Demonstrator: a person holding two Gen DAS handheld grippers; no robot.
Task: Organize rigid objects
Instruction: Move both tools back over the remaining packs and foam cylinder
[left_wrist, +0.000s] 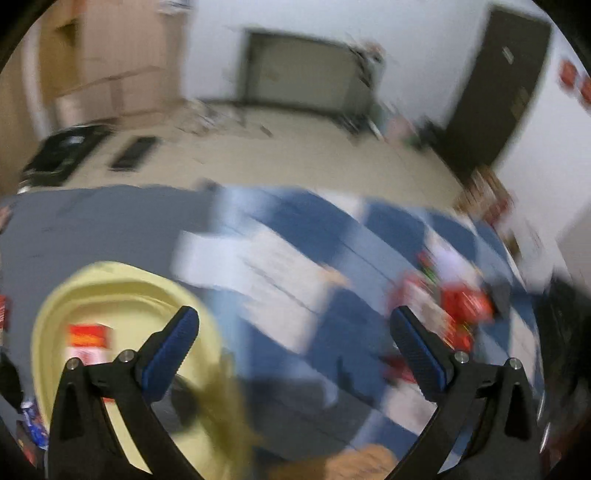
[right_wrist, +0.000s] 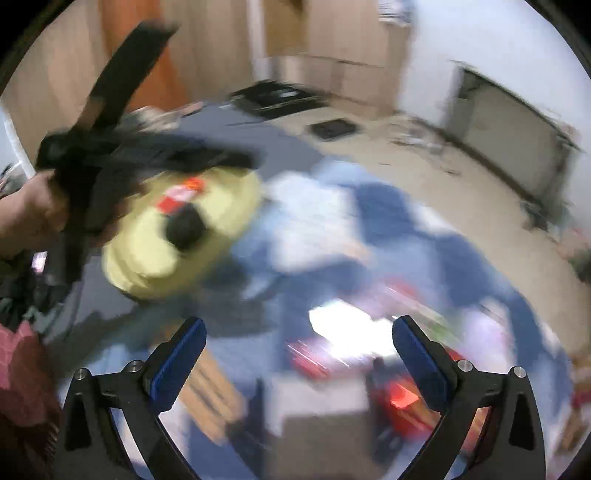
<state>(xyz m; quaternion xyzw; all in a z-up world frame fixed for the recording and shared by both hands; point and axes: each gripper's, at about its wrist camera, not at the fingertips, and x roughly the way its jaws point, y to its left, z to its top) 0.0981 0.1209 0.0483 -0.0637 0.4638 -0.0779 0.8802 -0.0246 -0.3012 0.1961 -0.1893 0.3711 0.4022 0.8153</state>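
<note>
Both views are blurred by motion. A pale yellow basin (left_wrist: 122, 280) sits at the lower left of the left wrist view with a red and white packet (left_wrist: 88, 338) inside; my left gripper (left_wrist: 295, 332) hangs open over its right rim and the blue and white checked cloth (left_wrist: 295, 236), nothing between its fingers. In the right wrist view the basin (right_wrist: 221, 199) holds the red packet (right_wrist: 181, 195) and a dark round object (right_wrist: 184, 229). My right gripper (right_wrist: 299, 343) is open and empty above red packets (right_wrist: 402, 398) on the cloth. A hand (right_wrist: 33, 214) holds the left gripper at the left.
More red packets (left_wrist: 465, 306) lie on the cloth at the right. A tan boxy item (right_wrist: 210, 391) lies near the right gripper's left finger. Beyond the cloth is a beige floor with a black case (left_wrist: 62, 151), a dark flat panel (left_wrist: 135, 153) and a dark door (left_wrist: 498, 85).
</note>
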